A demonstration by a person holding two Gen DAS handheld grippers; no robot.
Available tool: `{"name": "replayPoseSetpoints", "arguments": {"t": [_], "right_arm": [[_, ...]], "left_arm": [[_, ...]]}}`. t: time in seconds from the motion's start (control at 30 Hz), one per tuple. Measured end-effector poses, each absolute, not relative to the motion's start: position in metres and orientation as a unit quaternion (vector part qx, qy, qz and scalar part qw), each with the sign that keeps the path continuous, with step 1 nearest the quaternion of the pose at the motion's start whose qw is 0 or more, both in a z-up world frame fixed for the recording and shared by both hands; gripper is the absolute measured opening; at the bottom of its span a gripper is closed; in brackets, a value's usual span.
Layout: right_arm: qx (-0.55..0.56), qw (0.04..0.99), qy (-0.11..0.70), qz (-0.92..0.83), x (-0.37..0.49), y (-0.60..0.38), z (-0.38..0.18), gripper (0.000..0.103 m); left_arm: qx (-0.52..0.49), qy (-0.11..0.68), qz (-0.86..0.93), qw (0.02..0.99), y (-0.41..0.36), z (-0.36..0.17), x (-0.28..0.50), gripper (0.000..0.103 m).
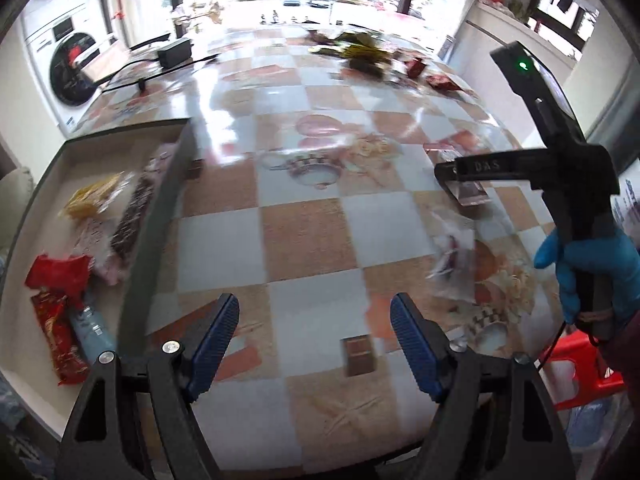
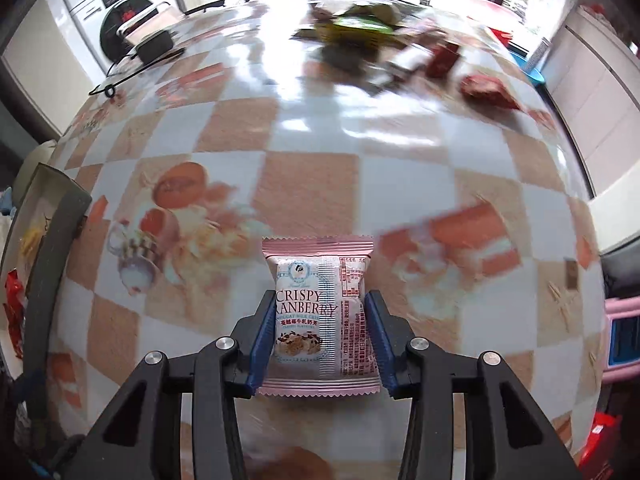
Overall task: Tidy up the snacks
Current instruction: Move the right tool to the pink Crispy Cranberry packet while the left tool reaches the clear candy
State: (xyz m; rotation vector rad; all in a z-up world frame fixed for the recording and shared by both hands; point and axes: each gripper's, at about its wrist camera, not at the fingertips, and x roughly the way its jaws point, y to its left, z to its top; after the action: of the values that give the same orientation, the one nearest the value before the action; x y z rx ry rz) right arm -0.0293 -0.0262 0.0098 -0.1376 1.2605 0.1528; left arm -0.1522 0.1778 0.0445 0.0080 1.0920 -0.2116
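Ribbed blue right tool (image 2: 321, 332) pads pinching glossy pink crimped snack packet (image 2: 320, 312), checkered tablecloth (image 2: 312, 184)

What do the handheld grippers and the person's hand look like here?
Both grippers, left gripper and right gripper, have black frames, silver screws and ribbed blue pads. Seen from the left wrist, the right one reads "DAS", with a green light. The hand wears a blue glove.

Left gripper (image 1: 315, 344) hangs open over the checkered table (image 1: 304, 240).

Its blue pads (image 1: 216, 340) stand wide apart with nothing between them. A shallow box (image 1: 168, 200) at left holds snack packets (image 1: 100, 224). At right, a blue-gloved hand (image 1: 592, 264) holds the right gripper (image 1: 452, 178) near a blurred wrapper (image 1: 452, 260).
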Motion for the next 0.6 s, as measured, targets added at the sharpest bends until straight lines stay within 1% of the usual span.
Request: {"name": "replayPoseSetpoints", "arguments": {"t": [0.27,0.37,0.4,0.43,0.47,0.5,0.57,0.6], "right_arm": [[-0.068,0.817,0.571,0.047,-0.096,-0.09,0.02,0.046],[-0.067,0.823,0.562,0.042,-0.114,-0.102,0.022,0.047],[-0.066,0.825,0.56,0.039,-0.118,-0.107,0.024,0.049],[-0.064,0.826,0.559,0.038,-0.121,-0.11,0.024,0.061],[-0.06,0.827,0.557,0.038,-0.123,-0.113,0.024,0.071],[-0.056,0.828,0.557,0.036,-0.122,-0.114,0.023,0.085],[-0.051,0.832,0.551,0.03,-0.123,-0.119,0.021,0.085],[-0.048,0.832,0.553,0.028,-0.123,-0.122,0.02,0.085]], "left_arm": [[0.054,0.525,-0.147,0.837,0.097,0.034,-0.129,0.081],[0.07,0.534,-0.14,0.831,0.076,0.019,-0.117,0.081],[0.078,0.536,-0.132,0.83,0.071,0.014,-0.115,0.081],[0.084,0.538,-0.127,0.829,0.067,0.01,-0.113,0.083],[0.08,0.525,-0.125,0.838,0.065,0.01,-0.113,0.085],[0.082,0.523,-0.123,0.839,0.064,0.01,-0.113,0.085],[0.078,0.516,-0.123,0.844,0.062,0.008,-0.109,0.086],[0.075,0.511,-0.121,0.848,0.062,0.007,-0.107,0.089]]}}
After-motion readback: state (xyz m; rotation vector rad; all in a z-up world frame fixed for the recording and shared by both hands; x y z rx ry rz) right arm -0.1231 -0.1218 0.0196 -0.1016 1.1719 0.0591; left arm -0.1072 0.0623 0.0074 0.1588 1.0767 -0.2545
